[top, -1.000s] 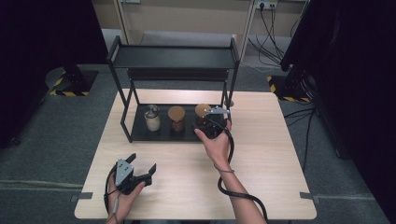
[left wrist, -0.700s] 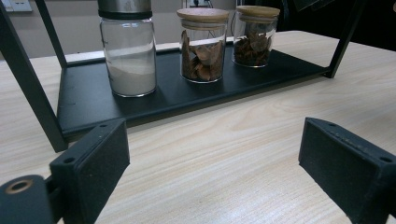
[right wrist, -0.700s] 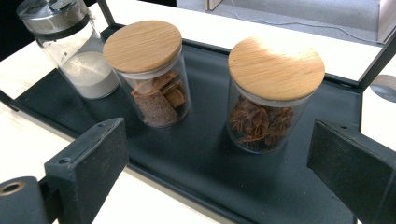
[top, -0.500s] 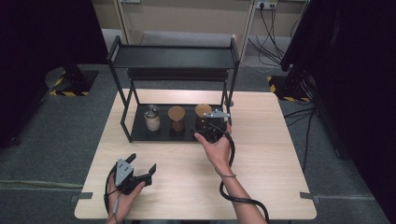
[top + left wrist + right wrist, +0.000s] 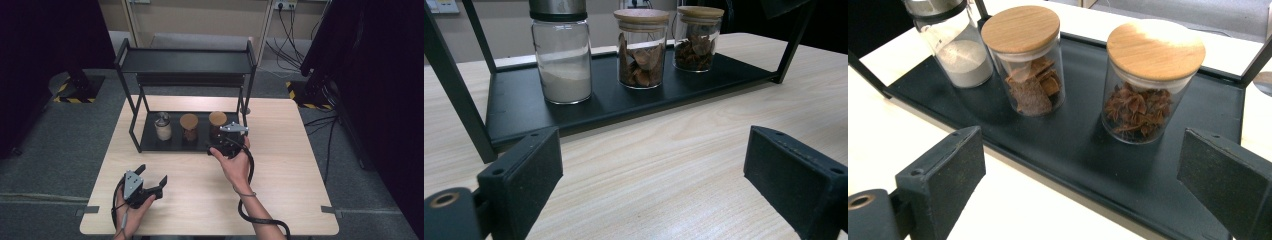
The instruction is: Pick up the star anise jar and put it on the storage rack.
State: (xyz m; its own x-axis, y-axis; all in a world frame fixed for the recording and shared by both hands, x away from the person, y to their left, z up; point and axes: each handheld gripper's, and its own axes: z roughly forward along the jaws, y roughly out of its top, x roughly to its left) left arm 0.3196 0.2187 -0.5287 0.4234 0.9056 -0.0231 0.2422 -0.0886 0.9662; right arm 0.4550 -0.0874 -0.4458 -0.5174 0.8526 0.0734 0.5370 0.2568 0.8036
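Observation:
Three glass jars stand in a row on the lower tray [image 5: 150, 142] of a black rack. The left jar [image 5: 955, 45] has a metal top and holds white powder. The middle jar [image 5: 1025, 60] has a wooden lid and brown bark pieces. The right jar [image 5: 1148, 80], also wooden-lidded, holds star anise. My right gripper [image 5: 222, 139] hovers at the tray's front edge before the right jar [image 5: 217, 121], open and empty, facing the jars [image 5: 1083, 190]. My left gripper [image 5: 151, 174] rests low near the table's front left, open, empty, aimed at the rack [image 5: 656, 185].
The rack's upper shelf [image 5: 185, 61] overhangs the jars, and its black posts [image 5: 454, 85] frame the tray. Bare wooden tabletop [image 5: 285, 165] lies right of and in front of the rack. Cables trail from both grippers towards the person.

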